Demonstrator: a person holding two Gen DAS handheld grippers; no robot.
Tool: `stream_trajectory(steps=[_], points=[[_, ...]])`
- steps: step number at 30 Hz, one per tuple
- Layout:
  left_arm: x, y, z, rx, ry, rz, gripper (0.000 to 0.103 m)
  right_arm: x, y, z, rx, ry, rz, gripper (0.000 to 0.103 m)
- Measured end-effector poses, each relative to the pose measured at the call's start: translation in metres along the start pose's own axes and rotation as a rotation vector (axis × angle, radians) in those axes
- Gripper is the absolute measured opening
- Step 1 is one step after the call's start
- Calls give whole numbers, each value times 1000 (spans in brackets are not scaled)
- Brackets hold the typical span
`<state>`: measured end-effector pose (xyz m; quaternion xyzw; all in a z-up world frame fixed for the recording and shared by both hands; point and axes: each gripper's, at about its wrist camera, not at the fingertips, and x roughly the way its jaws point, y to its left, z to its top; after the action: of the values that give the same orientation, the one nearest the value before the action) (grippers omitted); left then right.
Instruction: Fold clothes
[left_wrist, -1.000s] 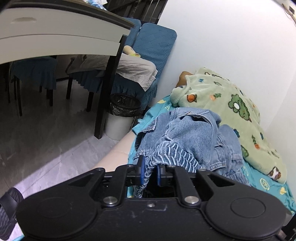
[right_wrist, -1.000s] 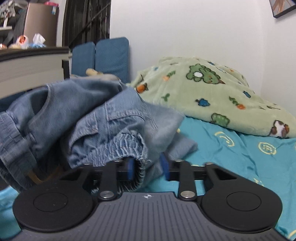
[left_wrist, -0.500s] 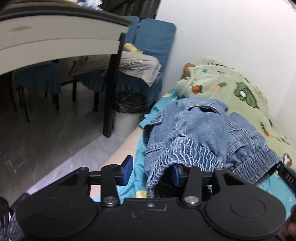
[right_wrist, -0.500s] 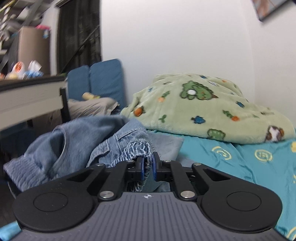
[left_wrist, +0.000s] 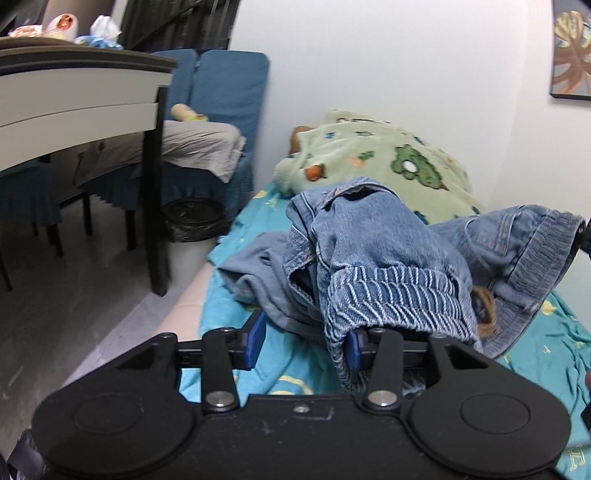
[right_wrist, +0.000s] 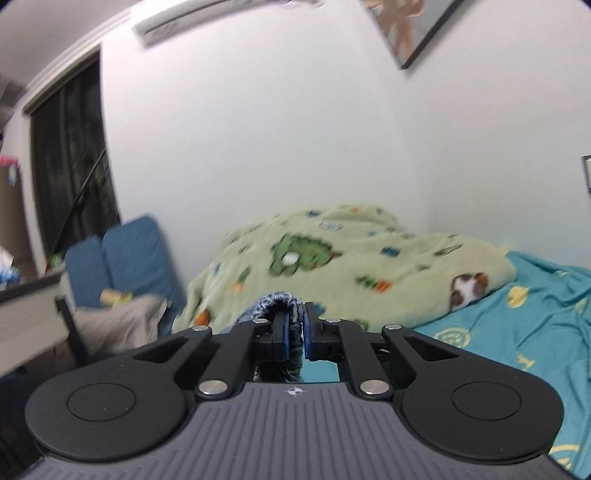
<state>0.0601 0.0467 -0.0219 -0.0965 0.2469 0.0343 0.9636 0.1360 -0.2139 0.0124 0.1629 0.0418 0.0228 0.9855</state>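
Note:
A pair of blue denim trousers with an elastic waistband lies bunched on the teal bed sheet. My left gripper is open just in front of it. The ribbed waistband drapes over its right finger, and no cloth is pressed between the pads. In the right wrist view my right gripper is shut on a fold of the denim and holds it up above the bed. In the left wrist view that lifted end stretches off to the right edge.
A green cartoon-print blanket is heaped against the wall behind the trousers. Left of the bed stand a table, blue chairs and a lined waste bin. The bed edge drops to a tiled floor.
My left gripper's jaws opened and let go of the waistband. My right gripper shut on the denim and rose with it, stretching that end of the trousers upward.

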Motion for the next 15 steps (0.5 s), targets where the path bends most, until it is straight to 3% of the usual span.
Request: stream_trajectory(steps=[6, 10, 15], points=[[5, -14, -5, 72, 19, -35, 41, 11, -15, -8, 38, 72, -69, 7], [5, -20, -10, 111, 26, -37, 40, 12, -14, -12, 73, 108, -46, 7], [-3, -25, -12, 149, -20, -9, 40, -3, -6, -2, 88, 86, 15, 7]])
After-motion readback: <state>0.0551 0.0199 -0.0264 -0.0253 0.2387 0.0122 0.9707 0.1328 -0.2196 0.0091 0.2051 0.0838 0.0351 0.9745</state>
